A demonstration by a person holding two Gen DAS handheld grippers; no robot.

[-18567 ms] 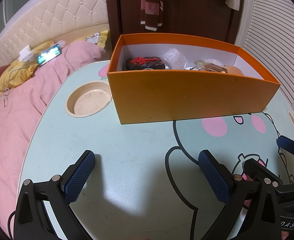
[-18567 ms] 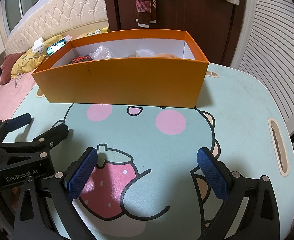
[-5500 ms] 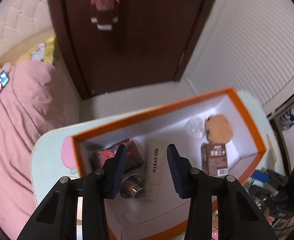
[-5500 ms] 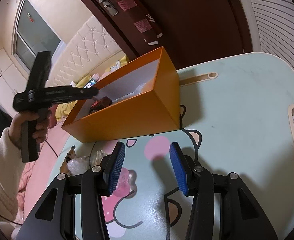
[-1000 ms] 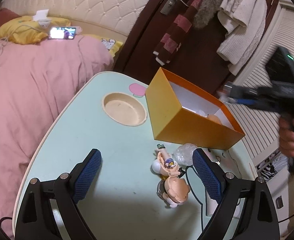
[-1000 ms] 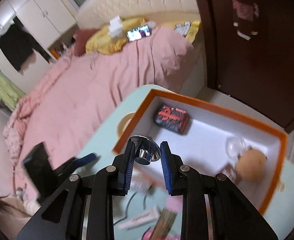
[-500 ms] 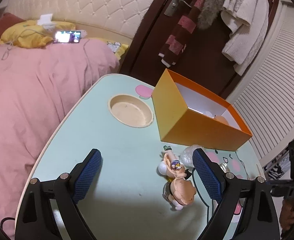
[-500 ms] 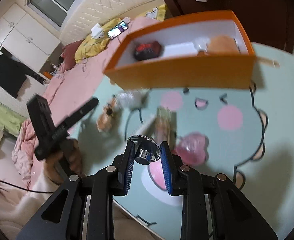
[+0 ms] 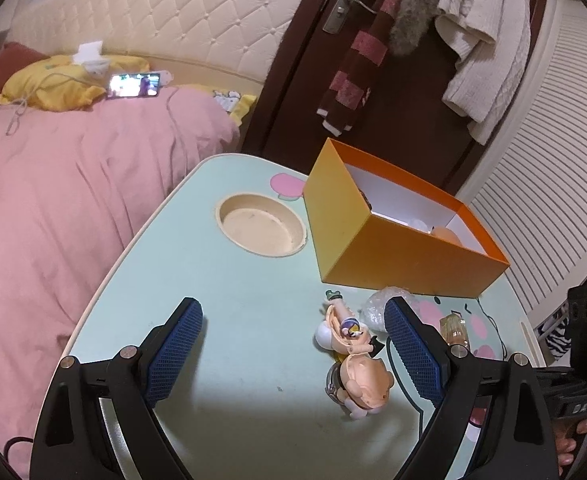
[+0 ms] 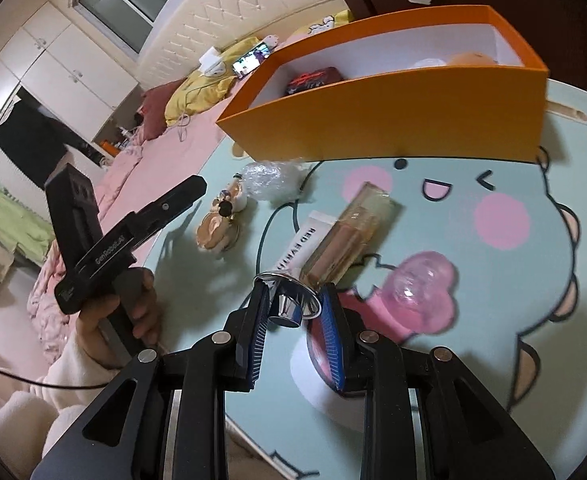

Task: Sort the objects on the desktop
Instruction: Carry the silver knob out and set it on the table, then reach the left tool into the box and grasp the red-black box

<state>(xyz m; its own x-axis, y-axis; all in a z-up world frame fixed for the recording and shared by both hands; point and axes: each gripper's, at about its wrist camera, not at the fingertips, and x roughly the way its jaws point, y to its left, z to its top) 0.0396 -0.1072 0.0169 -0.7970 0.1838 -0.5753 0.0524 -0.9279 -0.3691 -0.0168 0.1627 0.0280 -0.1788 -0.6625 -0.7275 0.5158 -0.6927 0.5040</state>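
Right gripper (image 10: 295, 308) pinches a small shiny metal funnel-shaped piece (image 10: 289, 298), flared end up, held above the table (image 10: 513, 160) over the strawberry print. Left gripper (image 9: 293, 344) is spread wide with nothing between the pads; the hand (image 10: 133, 304) holding it shows at the left of the right wrist view, off the table's near-left edge. Orange box (image 10: 393, 120) stands at the far side of the table, open top, with a dark red-printed packet (image 10: 313, 77), a round tan object (image 10: 469, 58) and something clear inside. Loose on the table in front of the box: a crumpled clear plastic wrap (image 10: 269, 178) just beside the box wall, two cartoon figurines (image 9: 353, 356) lying touching each other near the wrap, a clear amber perfume bottle (image 10: 353, 232) lying on its side, and a white tube (image 10: 299, 244) with red lettering right alongside it, touching or nearly so. A translucent pink heart-shaped item (image 10: 425, 284) lies just right of the held metal piece, blurred. The bottle's near end sits directly behind the funnel piece in the right wrist view. A round recessed cup holder (image 9: 261, 230) is in the table left of the box. Pink bedding (image 9: 73, 184) borders the table's left side, with a lit phone (image 9: 135, 85) on it well away.
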